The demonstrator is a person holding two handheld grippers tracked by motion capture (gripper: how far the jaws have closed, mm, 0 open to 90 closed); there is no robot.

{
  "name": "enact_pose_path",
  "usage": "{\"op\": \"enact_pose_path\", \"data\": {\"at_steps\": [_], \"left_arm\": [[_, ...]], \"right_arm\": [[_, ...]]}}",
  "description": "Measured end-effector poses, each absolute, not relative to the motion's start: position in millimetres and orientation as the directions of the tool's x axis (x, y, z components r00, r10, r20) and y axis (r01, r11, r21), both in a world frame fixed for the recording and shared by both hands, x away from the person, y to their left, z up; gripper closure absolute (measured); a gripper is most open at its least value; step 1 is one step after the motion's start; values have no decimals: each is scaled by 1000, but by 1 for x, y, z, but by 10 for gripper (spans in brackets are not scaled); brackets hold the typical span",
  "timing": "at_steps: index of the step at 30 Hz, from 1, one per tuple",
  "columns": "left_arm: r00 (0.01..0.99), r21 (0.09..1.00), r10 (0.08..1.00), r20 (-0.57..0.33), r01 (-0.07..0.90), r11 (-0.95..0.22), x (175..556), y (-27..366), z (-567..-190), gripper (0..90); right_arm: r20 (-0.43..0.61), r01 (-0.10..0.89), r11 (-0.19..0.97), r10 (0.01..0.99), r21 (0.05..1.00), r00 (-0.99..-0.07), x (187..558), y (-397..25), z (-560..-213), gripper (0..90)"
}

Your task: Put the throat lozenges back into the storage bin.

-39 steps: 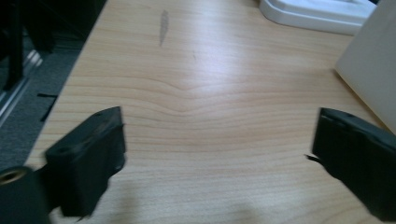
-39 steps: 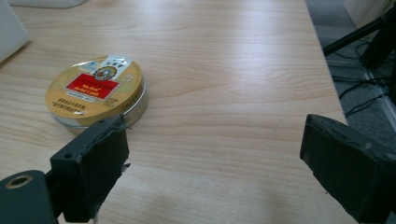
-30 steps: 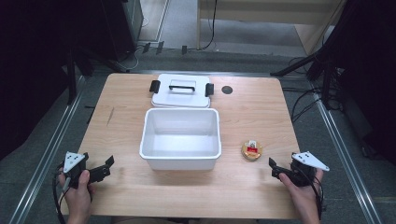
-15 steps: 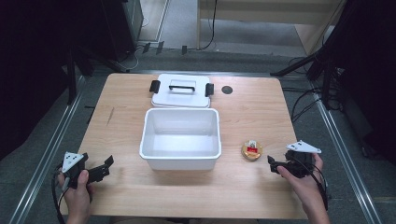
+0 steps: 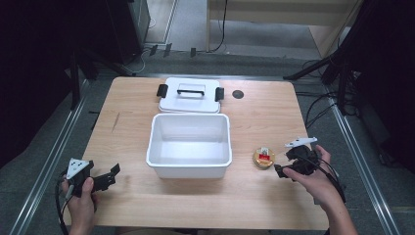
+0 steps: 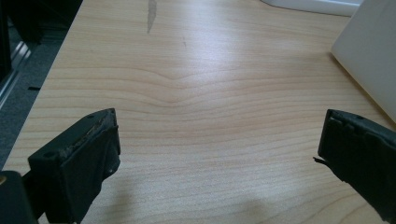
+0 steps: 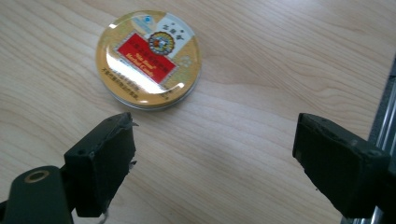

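In the high view, a wooden table (image 5: 137, 103) is seen from above. A white open bin (image 5: 189, 145) stands near its middle, and a white lid (image 5: 189, 96) with a black handle and black clips lies flat just behind it, touching or nearly touching the bin's far rim. A small dark round mark (image 5: 238, 94) is seen on the tabletop to the right of the lid. A round gold tin (image 5: 264, 157) with a red label lies flat on the wood just to the right of the bin, apart from it. The right gripper (image 5: 280, 171) is held in a hand (image 5: 318, 182) close to the tin on its right, jaws pointed towards it and not touching it. The left gripper (image 5: 113, 172) is held in the other hand (image 5: 80, 200) at the near left corner of the table, well apart from the bin.

In the left gripper view, the left gripper (image 6: 219, 154) is seen with its two black jaws spread wide over bare wood, nothing between them. A white wall of the bin (image 6: 371, 60) is seen at the upper right.

In the right gripper view, the right gripper (image 7: 215, 149) is seen with jaws wide apart and empty. The gold tin (image 7: 148, 58) lies just beyond the left jaw, lid up, clear of both jaws
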State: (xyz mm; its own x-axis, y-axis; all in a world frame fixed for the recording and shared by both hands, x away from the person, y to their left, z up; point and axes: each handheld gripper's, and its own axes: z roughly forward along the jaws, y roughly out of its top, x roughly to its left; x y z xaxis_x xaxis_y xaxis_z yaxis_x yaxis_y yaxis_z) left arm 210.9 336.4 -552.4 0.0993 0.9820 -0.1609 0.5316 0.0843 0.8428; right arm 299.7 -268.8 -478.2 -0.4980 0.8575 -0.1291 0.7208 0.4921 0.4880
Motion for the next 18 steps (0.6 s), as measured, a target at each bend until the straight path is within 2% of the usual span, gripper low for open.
{"op": "enact_pose_path", "data": {"at_steps": [5,11,16,18], "left_arm": [[105,841,981,-160,535,80,211,336,-552,0],[113,837,982,-153,543,68,212,335,-552,0],[119,837,981,-155,542,66,212,335,-552,0],[121,838,981,-154,542,65,212,335,-552,0]], "right_arm": [[-131,723,562,817,402,-561,311,-252,-473,120],[-111,741,605,790,290,-602,330,-233,-476,63],[-102,741,626,776,245,-622,342,-219,-478,62],[-105,740,630,773,233,-625,345,-214,-479,90]]}}
